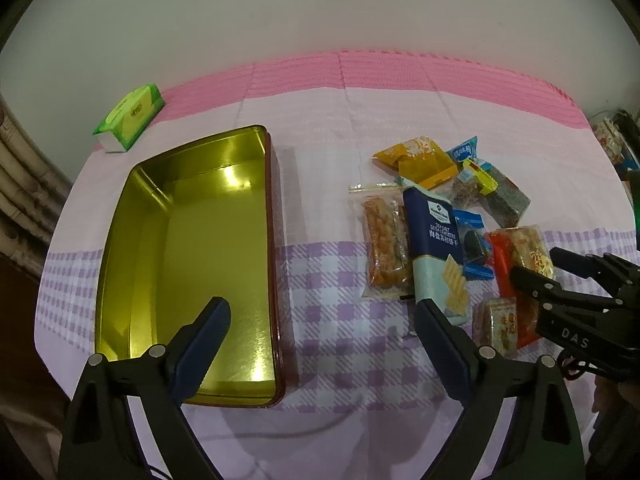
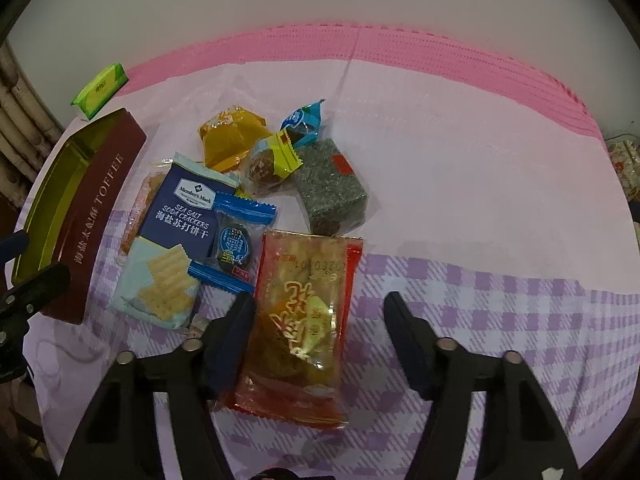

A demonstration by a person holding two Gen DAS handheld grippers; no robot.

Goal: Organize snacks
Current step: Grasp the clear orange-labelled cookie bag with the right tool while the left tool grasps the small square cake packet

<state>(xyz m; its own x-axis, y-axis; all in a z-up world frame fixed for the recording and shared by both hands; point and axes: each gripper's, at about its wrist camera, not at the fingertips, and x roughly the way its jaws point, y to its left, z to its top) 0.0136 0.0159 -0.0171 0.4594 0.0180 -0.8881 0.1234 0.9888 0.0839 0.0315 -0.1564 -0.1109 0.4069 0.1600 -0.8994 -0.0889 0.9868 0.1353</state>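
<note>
The right gripper hangs with its jaws released, straddling the red-and-clear crinkly plastic snack packet: the left pad touches or nearly touches the packet's edge, the right pad stands clear of it. No earlier view bears on how they got there. The packet lies flat on the purple-checked cloth of the counter, at the near end of the snack pile, just beside the navy-and-pale-blue soda cracker packet and the small blue-wrapped sweet. It looks light, soft and slippery, its contents probably brittle; a gentle pinch across the narrow middle should hold it better than a grab at the sealed ends. The left gripper is spread wide and empty, over the open gold-lined maroon toffee tin, which holds nothing and sits left of the pile.
</note>
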